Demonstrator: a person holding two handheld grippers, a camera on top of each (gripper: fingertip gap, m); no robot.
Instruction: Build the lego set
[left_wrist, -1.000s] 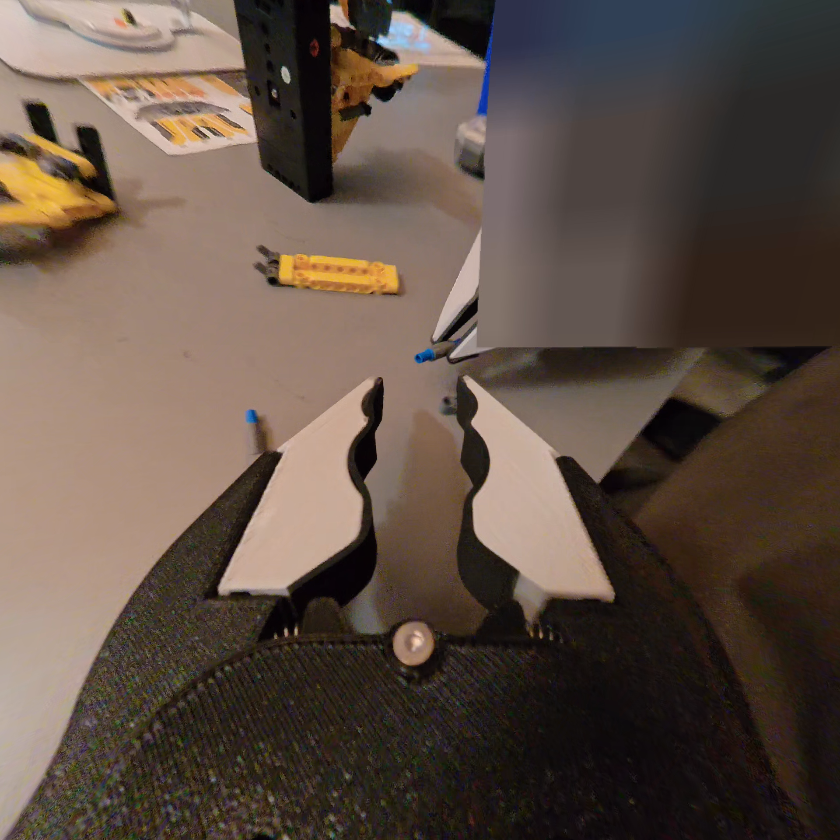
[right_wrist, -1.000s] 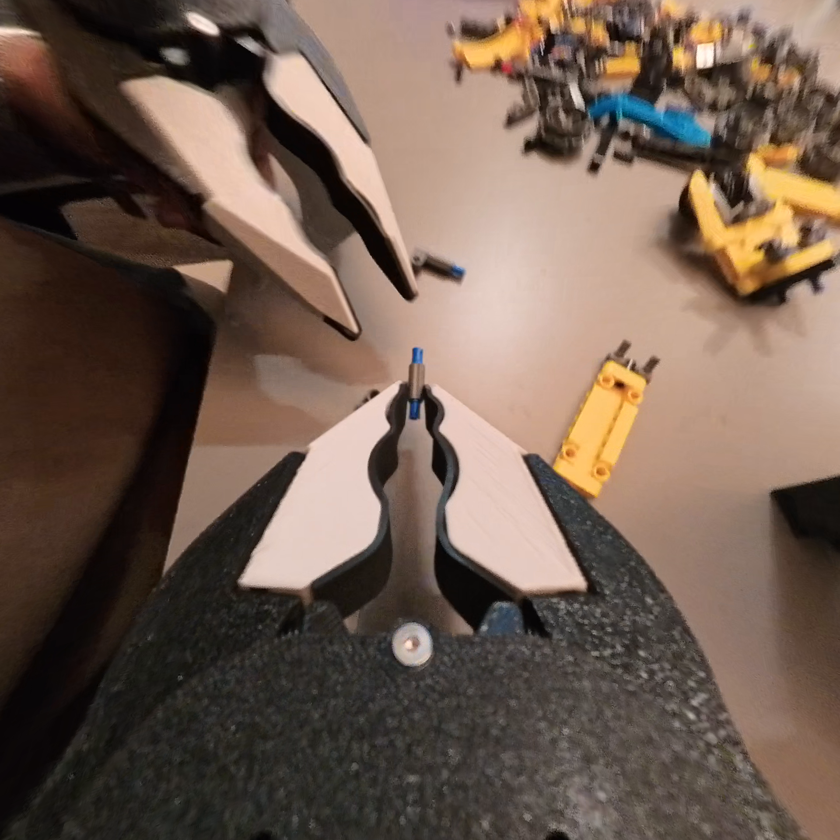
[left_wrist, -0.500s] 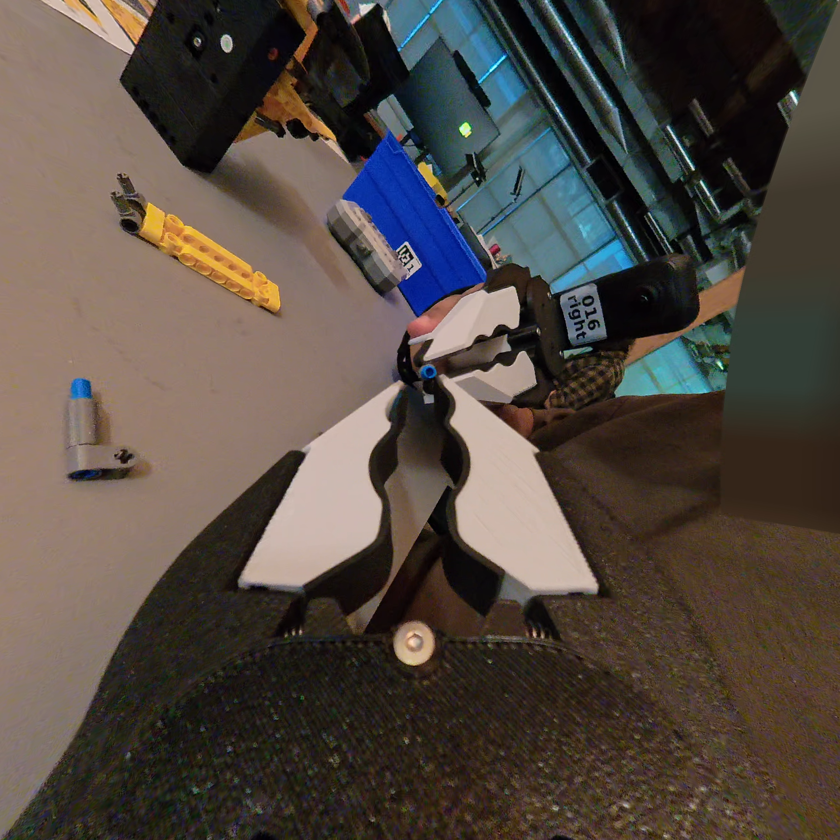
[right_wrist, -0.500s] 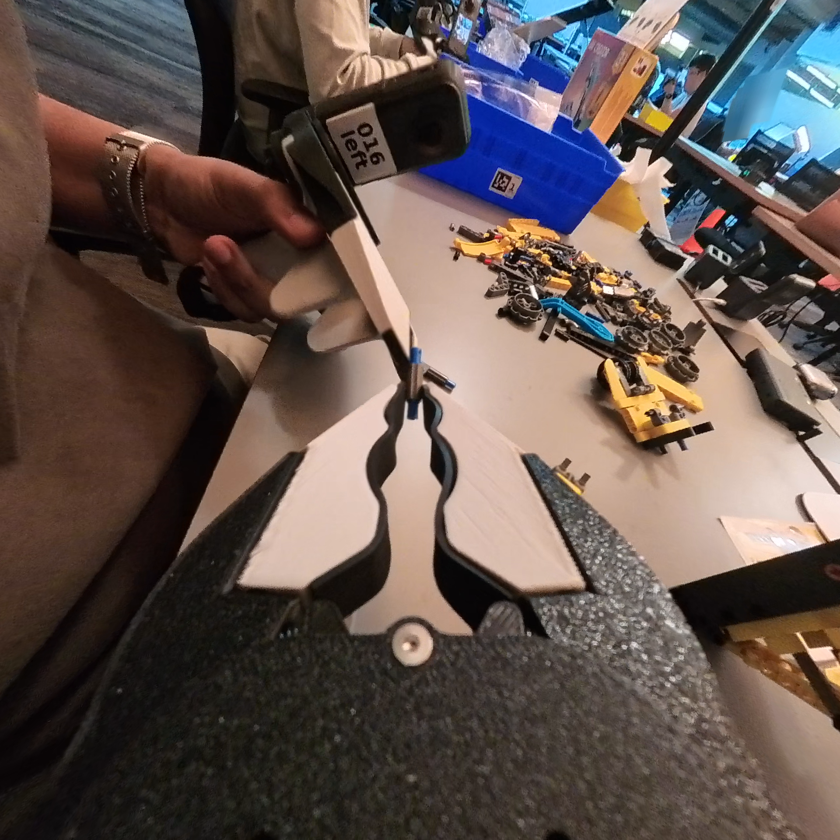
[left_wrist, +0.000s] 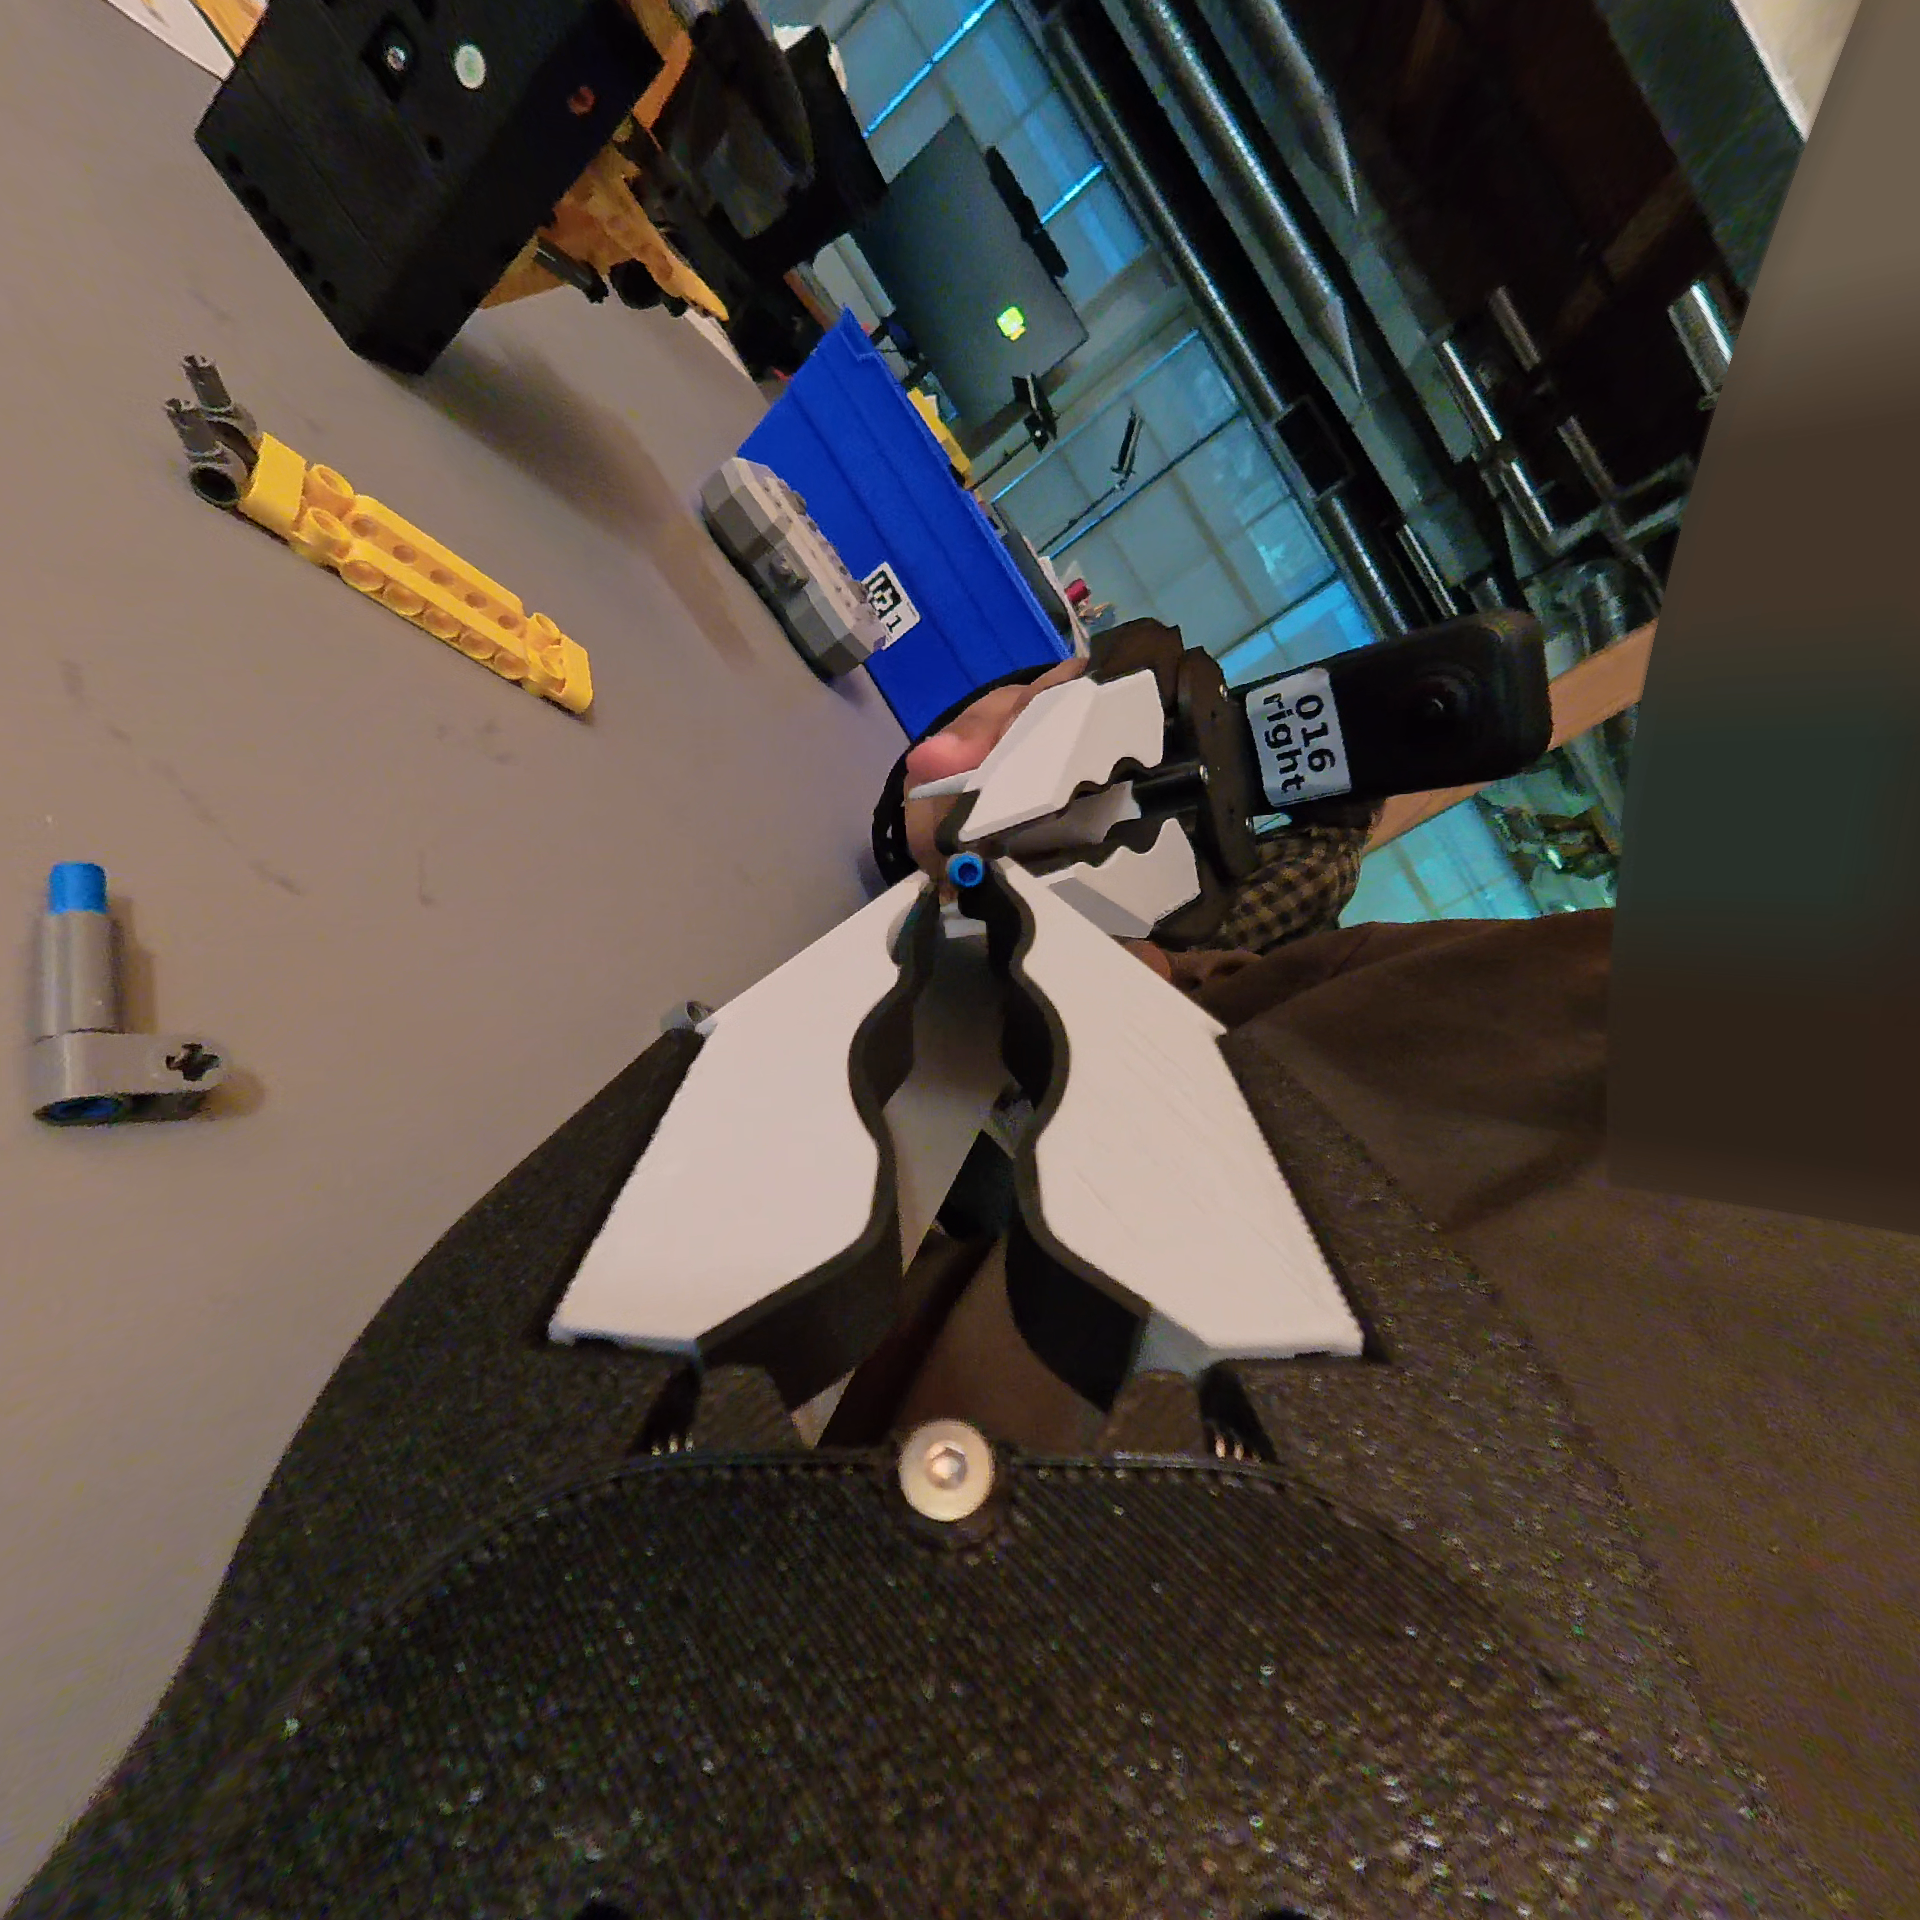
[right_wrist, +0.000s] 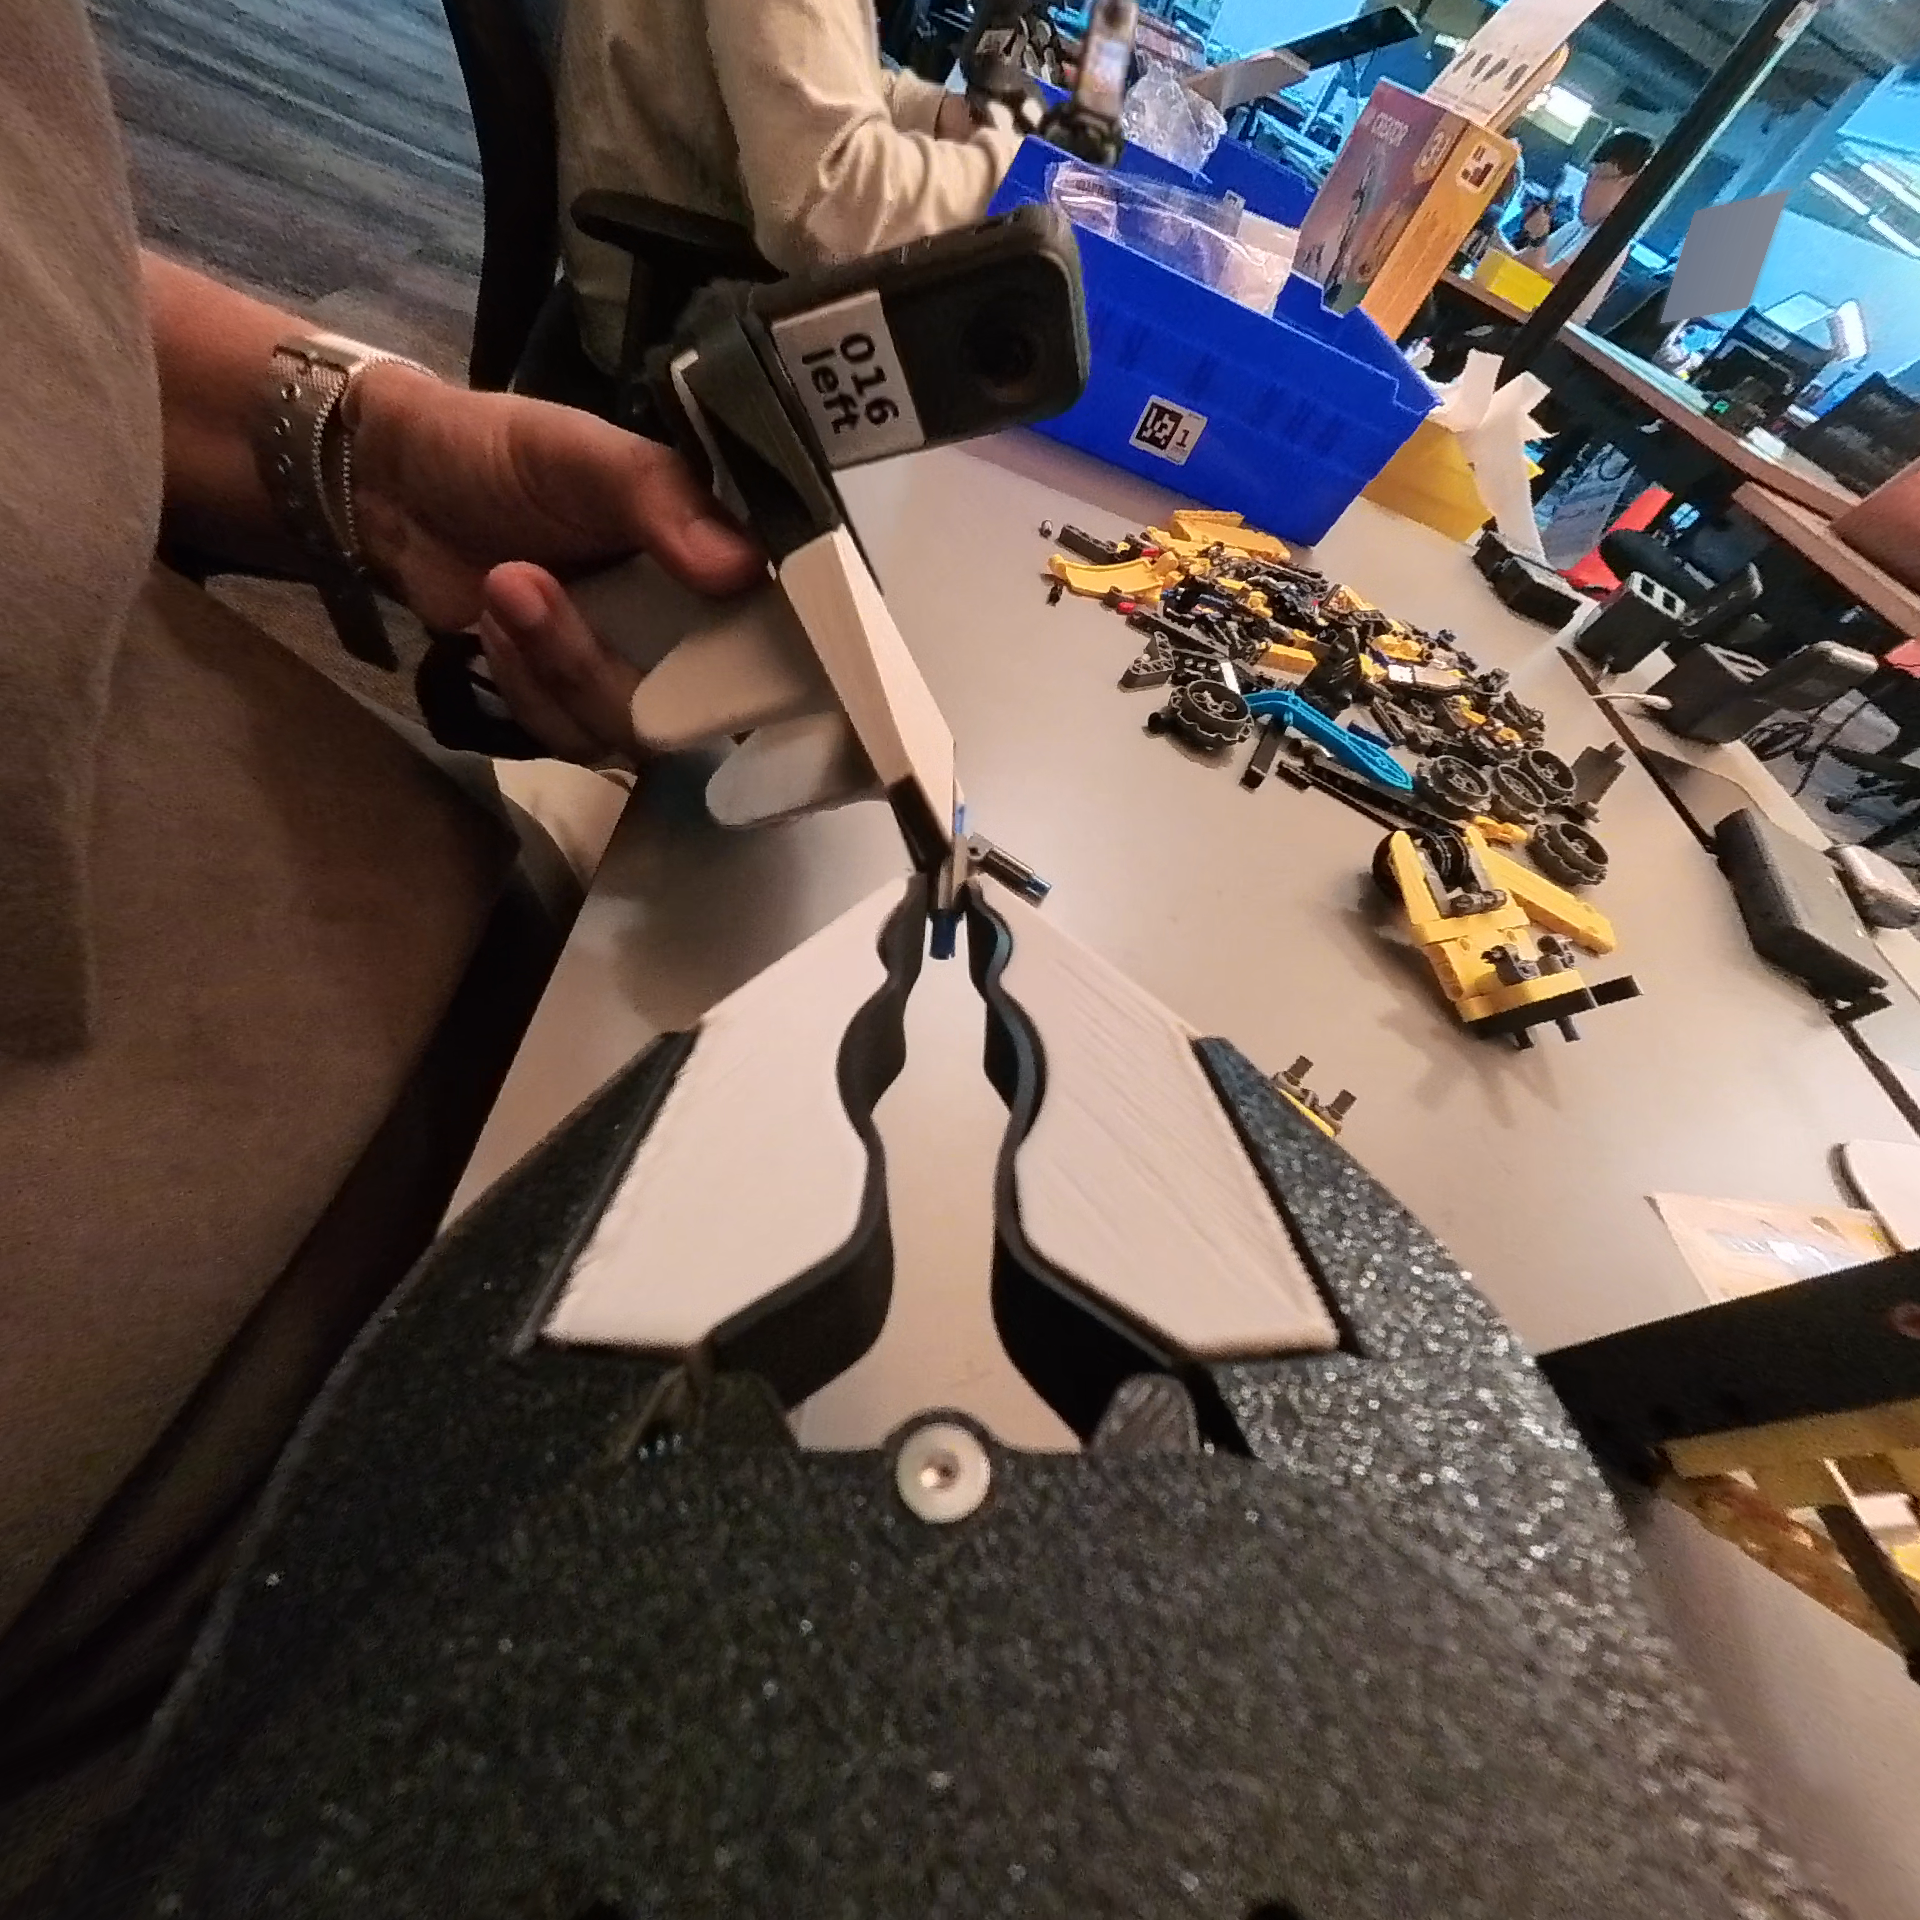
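A small grey sleeve with a blue pin through it is held in the air just above the near edge of the counter, close to the person's lap. It is slim and short, grey in the middle with blue showing at both ends; in the left wrist view only its round blue end is plain.

The right claw is clamped on the lower end of this piece, its white fingers almost meeting at the tips. The left claw comes at the same piece from the other side; its tips are drawn close together about the piece, but whether they truly pinch it I cannot tell. In the right wrist view the left claw slants down from the upper left, gripped by a hand with a metal watch band on the wrist. The two claws meet tip to tip.

On the counter near the left claw lies a grey angled connector with blue ends. Farther in lies a long yellow studded plate with a grey joint at one end, and beyond it a black block. Toward the far edge sits a heap of yellow and black building pieces, a part-built yellow model, and a blue bin.
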